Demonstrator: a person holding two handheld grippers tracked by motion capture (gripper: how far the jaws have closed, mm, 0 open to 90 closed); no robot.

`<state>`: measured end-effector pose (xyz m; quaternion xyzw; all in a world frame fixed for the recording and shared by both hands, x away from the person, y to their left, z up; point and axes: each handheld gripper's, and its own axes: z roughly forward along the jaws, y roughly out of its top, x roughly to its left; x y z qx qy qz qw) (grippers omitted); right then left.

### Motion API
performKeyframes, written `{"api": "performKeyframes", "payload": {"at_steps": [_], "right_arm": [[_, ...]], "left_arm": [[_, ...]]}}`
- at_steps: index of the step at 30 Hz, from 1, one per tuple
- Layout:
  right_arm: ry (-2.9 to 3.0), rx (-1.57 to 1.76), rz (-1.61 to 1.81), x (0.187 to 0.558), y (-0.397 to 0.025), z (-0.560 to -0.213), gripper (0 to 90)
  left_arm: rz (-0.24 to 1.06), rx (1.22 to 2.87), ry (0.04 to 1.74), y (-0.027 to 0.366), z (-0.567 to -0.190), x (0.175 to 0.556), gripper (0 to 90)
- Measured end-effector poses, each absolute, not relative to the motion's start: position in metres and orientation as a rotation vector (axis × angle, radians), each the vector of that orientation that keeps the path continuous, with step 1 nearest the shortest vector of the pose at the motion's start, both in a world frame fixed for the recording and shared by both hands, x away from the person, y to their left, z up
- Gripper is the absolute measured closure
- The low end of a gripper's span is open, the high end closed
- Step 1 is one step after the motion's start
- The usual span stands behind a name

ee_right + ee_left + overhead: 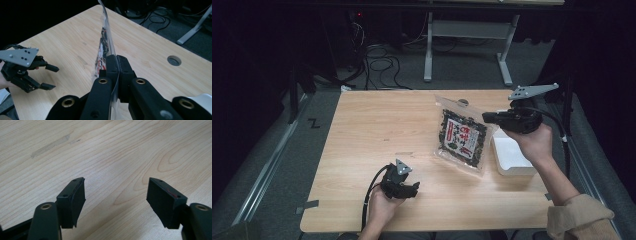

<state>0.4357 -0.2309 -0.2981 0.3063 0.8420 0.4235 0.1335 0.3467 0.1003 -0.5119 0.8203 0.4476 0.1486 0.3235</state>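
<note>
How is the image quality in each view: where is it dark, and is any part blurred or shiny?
High view: the wooden table is evenly lit, the floor around it very dark. Left gripper view: wood grain sharp, the open left gripper slightly soft. Right gripper view: the clear snack bag catches pale glare along its edge; the background is nearly black.

Tabletop (pixel 377 130): pale wood, visible grain, smooth satin finish, one faint dull smear in the left gripper view. Bag (pixel 463 136): clear glossy plastic film, printed label, dark flaky contents; the film catches the light along its edge in the right gripper view. Right claw (pixel 117 67): matt black plastic, brass-coloured pivot bushings. Left claw (pixel 116 195): same matt black, pads ribbed, possibly rubber. Grey plate (pixel 532 91): flat matt metal. Box (pixel 511 157): white, smooth, probably plastic. Floor (pixel 462 70): grey carpet, rough.
</note>
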Motion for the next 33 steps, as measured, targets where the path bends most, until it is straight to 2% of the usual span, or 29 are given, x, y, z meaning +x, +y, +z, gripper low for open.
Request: {"api": "performKeyframes", "payload": {"at_steps": [33], "right_arm": [[2.278, 0.942, 1.222, 0.433, -0.260, -0.257, 90.0]], "left_arm": [[0.405, 2.169, 1.163, 0.097, -0.512, 0.346, 31.3]]}}
